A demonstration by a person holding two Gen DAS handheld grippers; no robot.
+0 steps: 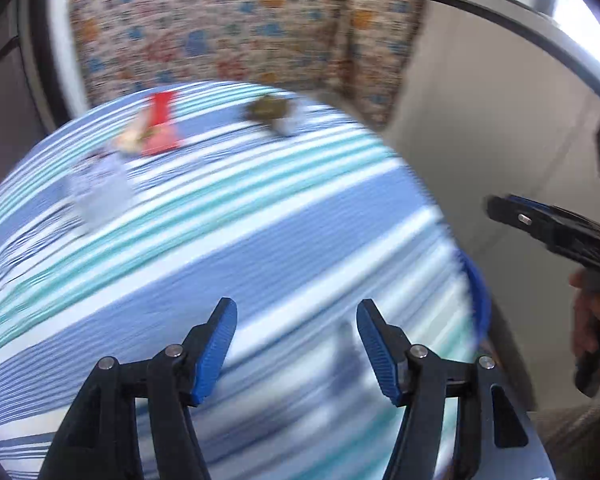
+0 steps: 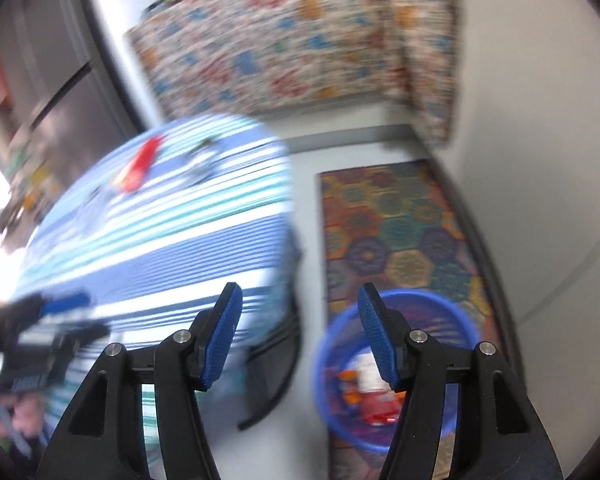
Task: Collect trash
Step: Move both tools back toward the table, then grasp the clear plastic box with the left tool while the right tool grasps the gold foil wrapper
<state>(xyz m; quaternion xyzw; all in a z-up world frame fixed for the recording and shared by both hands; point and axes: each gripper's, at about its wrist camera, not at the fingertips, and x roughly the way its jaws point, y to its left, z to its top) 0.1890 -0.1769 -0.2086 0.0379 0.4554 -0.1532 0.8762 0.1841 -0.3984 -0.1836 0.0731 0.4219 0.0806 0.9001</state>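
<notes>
Both views are motion-blurred. My left gripper (image 1: 296, 312) is open and empty above the near part of a blue-striped table (image 1: 228, 240). On the far side of the table lie a red wrapper (image 1: 160, 128), a white crumpled piece (image 1: 100, 192) and a brownish piece (image 1: 270, 114). My right gripper (image 2: 300, 300) is open and empty, beside the table's right edge and above a blue bin (image 2: 396, 364) on the floor that holds several pieces of trash. The red wrapper also shows in the right wrist view (image 2: 140, 164). The right gripper shows in the left wrist view (image 1: 496, 208).
A floral-covered piece of furniture (image 1: 236, 28) stands behind the table. A colourful hexagon-patterned rug (image 2: 400, 236) lies under the bin. A black table leg (image 2: 276, 384) stands by the bin. A white wall (image 1: 480, 120) is to the right.
</notes>
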